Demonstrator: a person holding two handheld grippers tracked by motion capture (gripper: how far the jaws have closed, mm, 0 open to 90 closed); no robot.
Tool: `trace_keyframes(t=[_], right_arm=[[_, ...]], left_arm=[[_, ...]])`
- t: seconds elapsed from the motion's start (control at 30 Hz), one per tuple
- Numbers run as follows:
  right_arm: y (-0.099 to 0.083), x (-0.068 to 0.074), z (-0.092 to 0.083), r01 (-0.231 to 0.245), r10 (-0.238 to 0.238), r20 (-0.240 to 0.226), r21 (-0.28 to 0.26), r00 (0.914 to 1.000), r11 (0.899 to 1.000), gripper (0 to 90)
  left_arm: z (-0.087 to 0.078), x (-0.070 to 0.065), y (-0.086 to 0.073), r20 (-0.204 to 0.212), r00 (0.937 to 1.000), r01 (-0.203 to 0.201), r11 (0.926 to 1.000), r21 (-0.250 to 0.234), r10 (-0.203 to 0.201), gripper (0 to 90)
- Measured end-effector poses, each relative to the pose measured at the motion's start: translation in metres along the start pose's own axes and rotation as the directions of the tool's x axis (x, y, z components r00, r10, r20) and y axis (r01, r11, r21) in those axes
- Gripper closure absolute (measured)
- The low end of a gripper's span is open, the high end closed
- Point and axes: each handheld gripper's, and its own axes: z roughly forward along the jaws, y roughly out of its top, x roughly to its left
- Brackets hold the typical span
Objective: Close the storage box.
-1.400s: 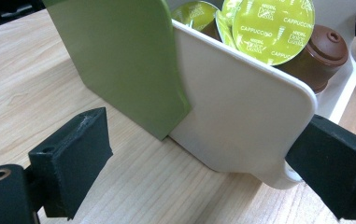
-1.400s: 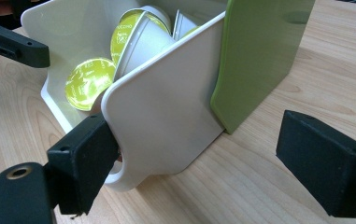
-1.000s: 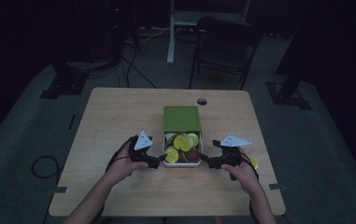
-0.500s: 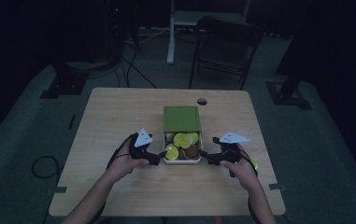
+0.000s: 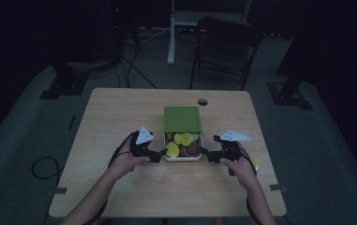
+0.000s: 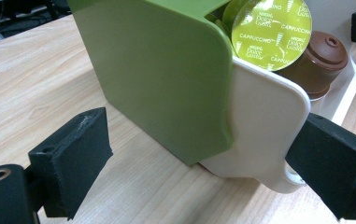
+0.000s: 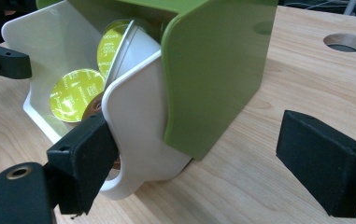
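Two open-jawed grippers, left (image 5: 156,155) at nine o'clock, right (image 5: 206,153) at three, are flanking the white plastic capsule drawer (image 5: 182,157) under its green lid (image 5: 182,119).

- So the surface is a light wooden table (image 5: 120,117) with rounded corners and a visible grain, plus a round cable hole (image 5: 202,101) near the far edge.
- Sitting on it around the middle: a white plastic drawer-style box with a green sleeve cover (image 5: 182,119), pulled partly open toward the near side.
- Both forearms rest over the near edge.
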Motion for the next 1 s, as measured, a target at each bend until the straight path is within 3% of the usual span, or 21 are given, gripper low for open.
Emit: trace_keyframes(t=[1.0], right_arm=[[0.007,-0.009,0.013,-0.040,0.041,0.036,-0.008,0.9985,0.999,12.1]], left_arm=[[0.011,0.012,0.006,-0.025,0.9996,0.012,0.9999,0.004,-0.012,8.1]])
